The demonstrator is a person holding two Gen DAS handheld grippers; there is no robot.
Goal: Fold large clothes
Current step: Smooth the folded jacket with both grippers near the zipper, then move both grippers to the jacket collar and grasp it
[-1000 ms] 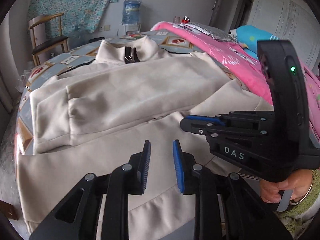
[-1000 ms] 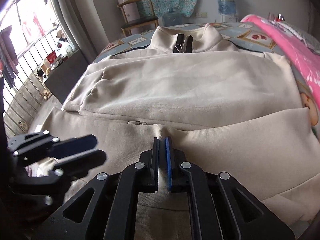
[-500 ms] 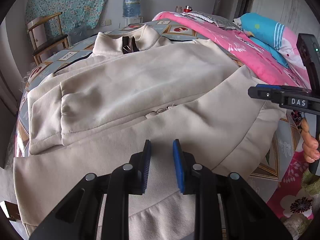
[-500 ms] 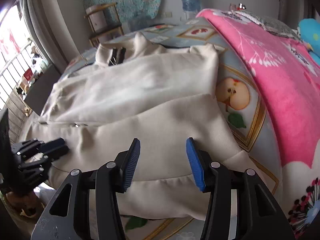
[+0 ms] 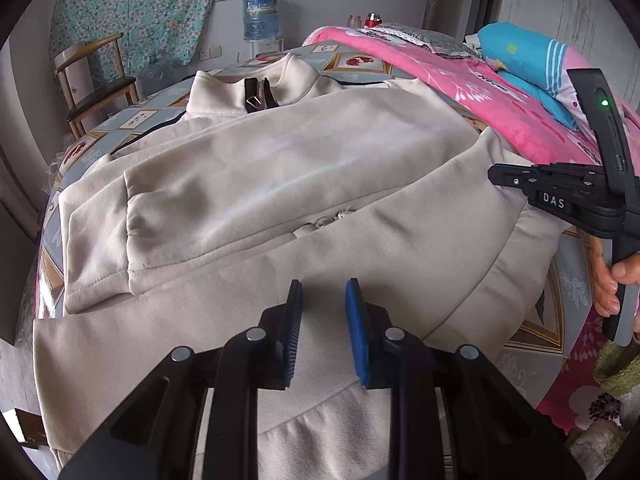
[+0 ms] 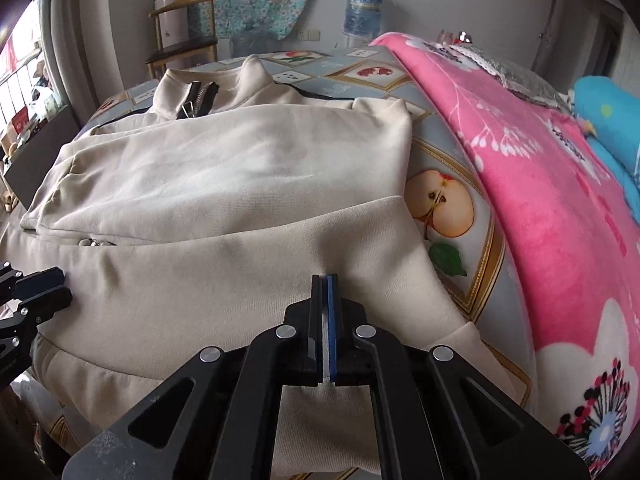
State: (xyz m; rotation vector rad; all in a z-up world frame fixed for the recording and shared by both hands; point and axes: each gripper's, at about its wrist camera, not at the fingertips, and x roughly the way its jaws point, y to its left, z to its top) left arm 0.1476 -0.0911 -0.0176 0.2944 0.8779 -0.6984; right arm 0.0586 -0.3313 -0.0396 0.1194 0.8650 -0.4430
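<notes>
A large cream zip-collar jacket (image 5: 280, 168) lies front up on the bed, sleeves folded across the chest. It also shows in the right wrist view (image 6: 224, 184). My left gripper (image 5: 322, 292) is open and hovers over the jacket's lower part near the hem. My right gripper (image 6: 326, 280) has its jaws closed over the jacket's lower right part; whether cloth is pinched between them is unclear. The right gripper also shows in the left wrist view (image 5: 496, 174), at the jacket's right edge. The left gripper shows in the right wrist view (image 6: 52, 284) at the left.
The bed has a fruit-patterned sheet (image 6: 452, 200). A pink blanket (image 6: 552, 184) and blue pillow (image 5: 532, 64) lie to the right. A wooden chair (image 5: 96, 80) and a water jug (image 5: 260, 16) stand behind the bed.
My right gripper moved from the jacket's middle to its lower right part, opened on the way, and has now closed. My left gripper stayed open over the hem.
</notes>
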